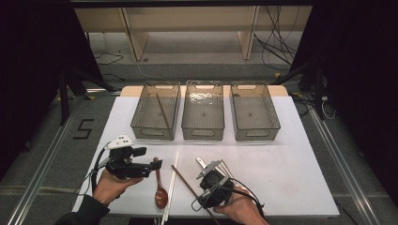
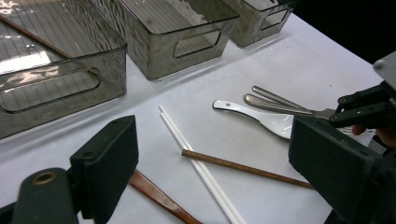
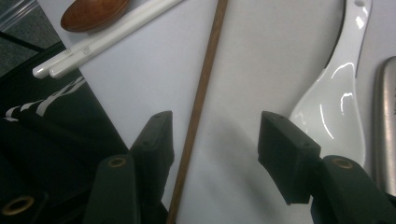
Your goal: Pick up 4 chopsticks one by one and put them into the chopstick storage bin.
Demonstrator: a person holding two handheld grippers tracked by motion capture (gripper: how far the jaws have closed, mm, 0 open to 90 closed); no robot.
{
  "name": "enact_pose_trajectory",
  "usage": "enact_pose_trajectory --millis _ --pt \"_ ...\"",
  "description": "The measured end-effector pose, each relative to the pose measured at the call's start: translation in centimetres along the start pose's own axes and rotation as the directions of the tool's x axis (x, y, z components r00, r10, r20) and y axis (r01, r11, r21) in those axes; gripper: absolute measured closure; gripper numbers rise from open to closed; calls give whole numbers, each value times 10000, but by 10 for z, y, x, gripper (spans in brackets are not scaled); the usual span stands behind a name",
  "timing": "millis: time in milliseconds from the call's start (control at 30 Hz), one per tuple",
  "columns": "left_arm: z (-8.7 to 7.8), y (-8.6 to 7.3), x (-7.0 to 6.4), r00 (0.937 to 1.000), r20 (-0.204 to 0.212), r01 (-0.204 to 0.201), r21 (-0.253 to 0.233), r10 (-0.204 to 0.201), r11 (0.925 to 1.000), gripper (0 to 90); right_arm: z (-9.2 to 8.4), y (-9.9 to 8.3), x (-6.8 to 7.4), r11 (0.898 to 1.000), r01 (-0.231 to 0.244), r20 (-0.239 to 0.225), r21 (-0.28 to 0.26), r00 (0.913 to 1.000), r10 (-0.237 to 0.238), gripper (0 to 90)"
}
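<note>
The thin brown wooden chopstick lies on the white table between the right gripper's jaws, nearer one jaw; they stand partly open, pressing nothing.

A black "5" is marked on the grey floor left of the table.

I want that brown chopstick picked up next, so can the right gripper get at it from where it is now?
Probably yes. The right gripper stands open with the brown chopstick lying flat between its jaws, nearer the left one. The white spoon lies outside the right jaw, so nothing seems to block the way.
</note>
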State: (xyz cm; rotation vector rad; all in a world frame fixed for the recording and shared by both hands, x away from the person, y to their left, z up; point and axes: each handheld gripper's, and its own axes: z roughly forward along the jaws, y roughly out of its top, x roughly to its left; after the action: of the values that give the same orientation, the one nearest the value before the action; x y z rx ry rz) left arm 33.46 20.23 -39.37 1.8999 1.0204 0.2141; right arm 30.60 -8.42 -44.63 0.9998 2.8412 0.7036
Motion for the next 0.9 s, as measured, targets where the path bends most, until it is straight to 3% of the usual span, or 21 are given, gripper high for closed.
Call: enact_pose_trajectory --millis 633,900 --pt "2 -3 -3 10000 -63 -58 118 59 9999 153 10 -1 1 9985 267 -166 469 9995 -259 534" --pt "3 -3 -3 10000 -30 -88 122 88 9999 153 17 0 3 9959 505 38 744 9987 -510 593"
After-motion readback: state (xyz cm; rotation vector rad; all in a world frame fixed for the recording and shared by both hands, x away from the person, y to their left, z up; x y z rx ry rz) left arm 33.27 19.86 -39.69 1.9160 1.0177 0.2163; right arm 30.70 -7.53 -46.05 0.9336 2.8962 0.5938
